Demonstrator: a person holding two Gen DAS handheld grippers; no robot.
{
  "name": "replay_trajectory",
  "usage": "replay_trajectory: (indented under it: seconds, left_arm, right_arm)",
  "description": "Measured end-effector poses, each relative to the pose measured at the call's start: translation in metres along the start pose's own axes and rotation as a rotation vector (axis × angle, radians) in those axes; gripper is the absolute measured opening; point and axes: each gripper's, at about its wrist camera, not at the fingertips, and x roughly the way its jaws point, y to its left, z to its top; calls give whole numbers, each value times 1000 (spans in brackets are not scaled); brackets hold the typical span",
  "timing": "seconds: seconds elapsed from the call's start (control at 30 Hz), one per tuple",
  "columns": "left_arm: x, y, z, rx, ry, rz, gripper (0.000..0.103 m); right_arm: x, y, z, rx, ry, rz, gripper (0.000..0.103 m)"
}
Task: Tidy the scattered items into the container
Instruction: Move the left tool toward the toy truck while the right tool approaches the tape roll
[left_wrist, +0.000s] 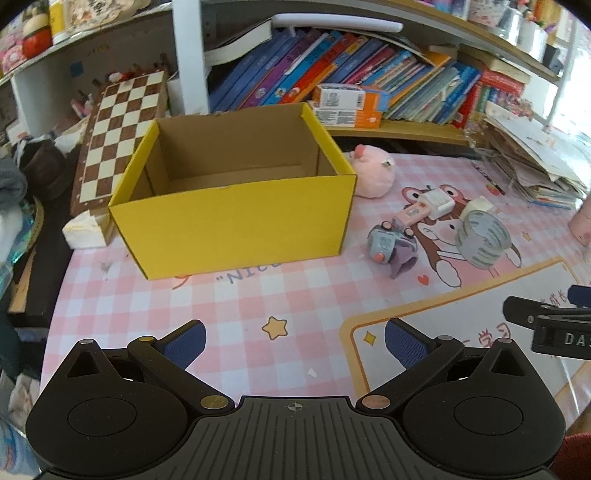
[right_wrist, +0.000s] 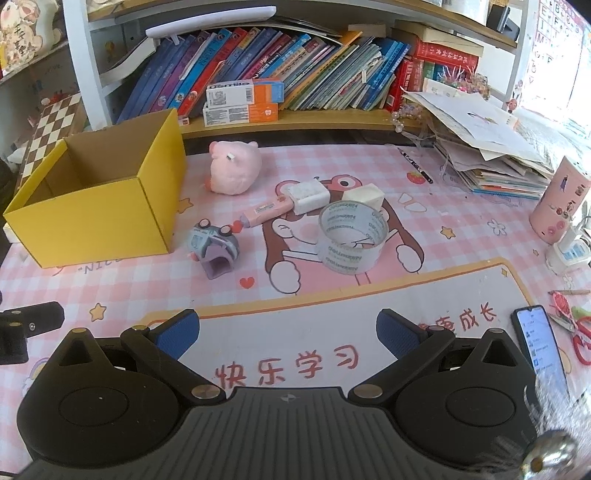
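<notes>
Apparently step: start, nothing packed | yellow box (right_wrist: 92, 206) centre-left, empty | tape roll (right_wrist: 352, 238), toy (right_wrist: 214, 247) mid-frame | left gripper (left_wrist: 293, 341), right gripper (right_wrist: 286, 332) both wide open, empty | next: reach for nearest item

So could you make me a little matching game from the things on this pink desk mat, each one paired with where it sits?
Things:
1. plush pig
2. tape roll
3. phone
4. chessboard

Places:
A. at the right edge of the mat, beside the right gripper
B. leaning upright, left of and behind the yellow box
C. just behind the box's far right corner
D. standing on the bear drawing, in front of a white block

Pairs: 1-C, 2-D, 3-A, 4-B
</notes>
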Motion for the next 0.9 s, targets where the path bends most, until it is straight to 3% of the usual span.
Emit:
replay_trajectory:
  seconds: [0.2,0.43,0.7,0.9]
  left_arm:
    - [-8,10,-8,37,-26,-52,103]
    - [-8,25,-13,-12,-25,-76,103]
    - [6,14,-7,20,21,-76,103]
    - [1,1,8,15,-30,-36,103]
  right_arm:
    - [-6,17,-9,4,6,0,103]
    - [-9,30,-14,-8,10,-21,103]
    - [3,17,-2,22,-1,-3,103]
    - [11,1,10,24,-39,56,103]
